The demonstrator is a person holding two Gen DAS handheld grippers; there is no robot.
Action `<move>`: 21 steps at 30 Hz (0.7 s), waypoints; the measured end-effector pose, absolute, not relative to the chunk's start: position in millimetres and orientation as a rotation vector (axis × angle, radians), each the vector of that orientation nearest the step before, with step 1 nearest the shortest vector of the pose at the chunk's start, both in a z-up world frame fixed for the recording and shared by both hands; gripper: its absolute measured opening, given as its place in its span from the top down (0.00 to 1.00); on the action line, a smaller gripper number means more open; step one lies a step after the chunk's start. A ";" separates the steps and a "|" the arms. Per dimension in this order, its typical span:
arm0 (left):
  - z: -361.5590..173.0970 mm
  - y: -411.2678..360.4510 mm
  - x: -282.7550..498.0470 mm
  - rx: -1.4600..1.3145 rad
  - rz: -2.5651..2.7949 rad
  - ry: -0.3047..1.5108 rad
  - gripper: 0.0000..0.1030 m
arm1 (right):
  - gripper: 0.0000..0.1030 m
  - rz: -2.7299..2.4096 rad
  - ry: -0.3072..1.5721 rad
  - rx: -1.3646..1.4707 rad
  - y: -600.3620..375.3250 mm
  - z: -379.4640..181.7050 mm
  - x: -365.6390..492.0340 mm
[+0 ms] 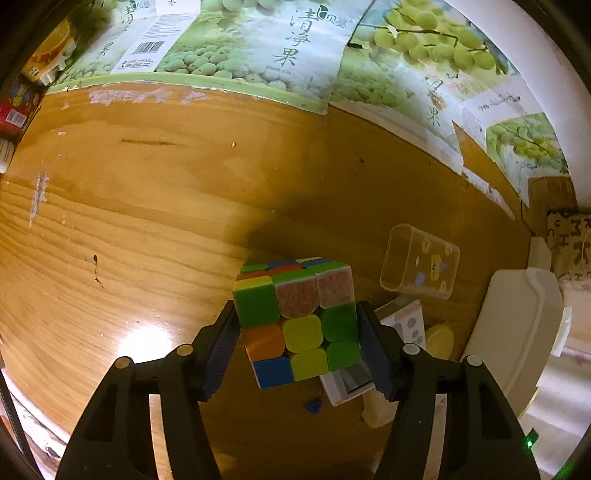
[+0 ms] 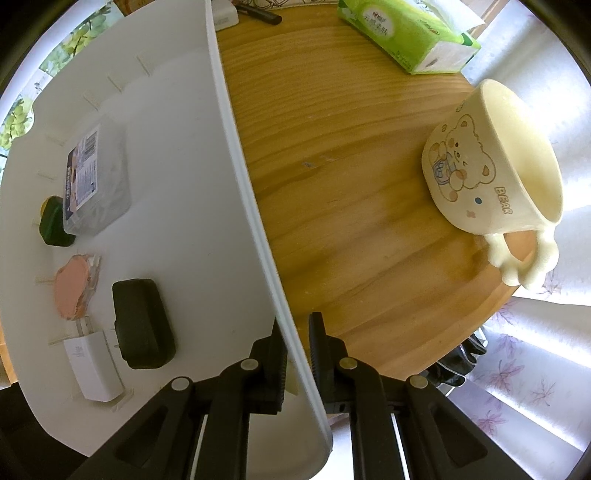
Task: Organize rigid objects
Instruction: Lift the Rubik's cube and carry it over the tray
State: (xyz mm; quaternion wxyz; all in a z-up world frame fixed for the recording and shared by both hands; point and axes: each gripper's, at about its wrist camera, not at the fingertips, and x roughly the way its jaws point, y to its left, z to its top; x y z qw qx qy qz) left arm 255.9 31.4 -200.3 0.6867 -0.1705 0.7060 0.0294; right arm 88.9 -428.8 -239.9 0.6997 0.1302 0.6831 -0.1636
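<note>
In the left wrist view my left gripper (image 1: 297, 332) is shut on a multicoloured puzzle cube (image 1: 297, 321), held a little above the wooden table (image 1: 147, 221). The white bin (image 1: 517, 332) shows at the right edge of that view. In the right wrist view my right gripper (image 2: 297, 343) is shut on the near wall of the white bin (image 2: 236, 155), one finger inside and one outside. Inside the bin lie a black case (image 2: 142, 323), a white charger (image 2: 94, 363), a pink piece (image 2: 72, 291), a clear packet with a barcode label (image 2: 94, 181) and a dark green and yellow item (image 2: 53, 221).
A clear plastic cup (image 1: 419, 260) lies on its side beside the cube, with a white card box (image 1: 369, 354) and a yellow item (image 1: 439, 339) near it. A cream bear mug (image 2: 498, 162) and a green tissue pack (image 2: 406, 29) sit on the table right of the bin. Grape-print paper (image 1: 258, 44) lines the back.
</note>
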 end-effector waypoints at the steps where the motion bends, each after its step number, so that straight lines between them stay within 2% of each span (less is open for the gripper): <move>1: -199.2 30.8 255.0 -0.375 0.065 1.580 0.38 | 0.88 -0.368 1.521 0.282 -427.7 -239.8 88.8; 21: -169.2 45.3 221.8 -0.252 -0.074 1.577 0.39 | 0.85 -0.418 1.482 0.250 -417.1 -235.8 81.7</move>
